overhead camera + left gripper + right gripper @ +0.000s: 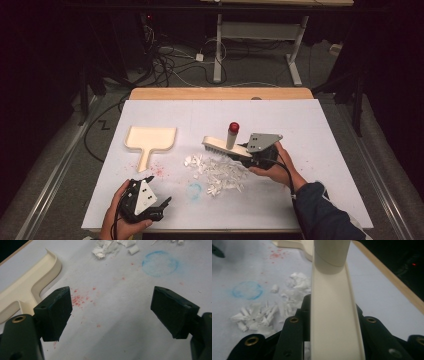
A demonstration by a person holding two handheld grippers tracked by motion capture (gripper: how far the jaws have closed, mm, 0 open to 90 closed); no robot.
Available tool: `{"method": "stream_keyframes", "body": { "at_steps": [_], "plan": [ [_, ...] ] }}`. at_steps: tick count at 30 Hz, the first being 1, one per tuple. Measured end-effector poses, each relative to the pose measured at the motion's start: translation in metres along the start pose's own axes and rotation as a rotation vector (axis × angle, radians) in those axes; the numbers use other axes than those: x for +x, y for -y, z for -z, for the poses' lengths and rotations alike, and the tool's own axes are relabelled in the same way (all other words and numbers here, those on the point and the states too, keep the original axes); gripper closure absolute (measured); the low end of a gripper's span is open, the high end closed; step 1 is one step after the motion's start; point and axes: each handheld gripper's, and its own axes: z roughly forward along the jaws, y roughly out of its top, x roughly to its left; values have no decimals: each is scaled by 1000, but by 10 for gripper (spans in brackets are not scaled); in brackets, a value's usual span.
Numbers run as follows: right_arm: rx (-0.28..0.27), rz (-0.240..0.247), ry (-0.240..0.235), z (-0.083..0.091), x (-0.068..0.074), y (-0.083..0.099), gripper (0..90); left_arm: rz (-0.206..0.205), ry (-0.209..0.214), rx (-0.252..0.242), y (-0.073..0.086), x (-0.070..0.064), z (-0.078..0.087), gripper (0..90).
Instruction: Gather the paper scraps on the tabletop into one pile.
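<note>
Now a brush [227,146] is held over paper scraps [216,171] for sweeping toward a dustpan [149,140].

At the centre right of the high view, the right gripper [248,152] is seen shut on the brush's cream handle, which is clamped between both jaws in the right gripper view; the brush's long axis runs up and to the left from the jaws, bristles down at the upper edge of the scrap pile. The scraps are spread just below the brush head, and the dustpan is found well apart at the centre left, its handle pointed down-frame. The left gripper [161,189], at the lower left, is held wide open and empty, nearer the dustpan handle than the right.
</note>
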Motion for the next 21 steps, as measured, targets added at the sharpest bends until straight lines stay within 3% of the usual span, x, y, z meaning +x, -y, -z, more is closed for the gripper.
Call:
{"method": "stream_keyframes", "body": {
  "at_steps": [7,15,17,21],
  "plan": [
    [60,-112,145,27,-4,5,690,-8,-6,0,-2,-1,1,164],
    [170,-224,291,46,-9,33,690,-11,-4,-3,-2,-1,1,164],
    [201,-235,304,44,-6,41,690,-13,-4,-3,-3,-2,1,164],
    [237,-231,268,36,8,47,691,-17,-3,-6,-4,-2,0,164]
  ]
}}
